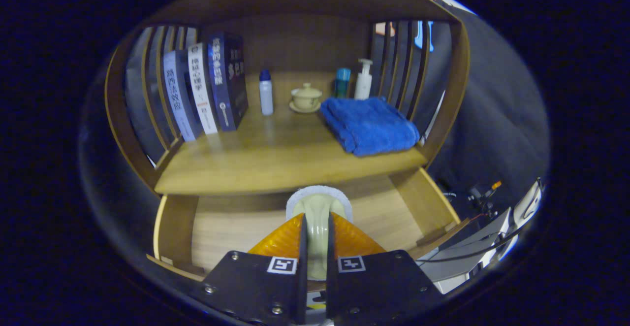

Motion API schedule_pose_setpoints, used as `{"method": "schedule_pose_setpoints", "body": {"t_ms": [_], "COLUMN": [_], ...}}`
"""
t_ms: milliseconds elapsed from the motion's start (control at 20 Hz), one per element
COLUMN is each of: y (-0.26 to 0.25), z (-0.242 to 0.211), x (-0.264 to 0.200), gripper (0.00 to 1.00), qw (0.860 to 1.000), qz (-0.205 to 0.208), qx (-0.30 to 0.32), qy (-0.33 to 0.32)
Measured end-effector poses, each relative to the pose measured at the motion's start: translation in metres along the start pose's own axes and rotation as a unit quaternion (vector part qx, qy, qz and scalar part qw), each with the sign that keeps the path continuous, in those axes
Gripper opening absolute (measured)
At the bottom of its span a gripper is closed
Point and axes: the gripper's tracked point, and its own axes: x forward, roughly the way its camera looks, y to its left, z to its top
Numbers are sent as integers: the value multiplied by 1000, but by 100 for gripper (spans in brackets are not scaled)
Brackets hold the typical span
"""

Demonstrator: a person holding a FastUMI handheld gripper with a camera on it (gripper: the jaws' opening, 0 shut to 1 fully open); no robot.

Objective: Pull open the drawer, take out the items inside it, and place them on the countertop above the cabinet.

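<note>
The drawer [231, 227] stands pulled open below the cabinet's countertop [256, 163], and its bare wooden floor shows on both sides of my fingers. My gripper [317, 220] is shut on a cream-coloured ceramic piece with a pale rounded rim [319, 199], held upright above the drawer just under the countertop's front edge. I cannot tell exactly what kind of piece it is. Both fingers [288, 237] press on its narrow middle.
On the countertop stand three books [206, 89] at the left, a white bottle with a blue cap [266, 92], a lidded tea cup on a saucer [305, 98], a teal bottle [342, 82], a pump bottle [363, 80] and a folded blue towel [369, 125]. Slatted sides enclose the shelf. Cables lie at the right.
</note>
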Motion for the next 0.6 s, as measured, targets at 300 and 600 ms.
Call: {"method": "schedule_pose_setpoints", "body": {"t_ms": [300,600], "y": [35,53], "z": [39,48], "x": [29,81], "gripper": [16,16], "qw": [998,998], "qz": [47,65], "qx": [-8,-7], "qy": [-33,-17]}}
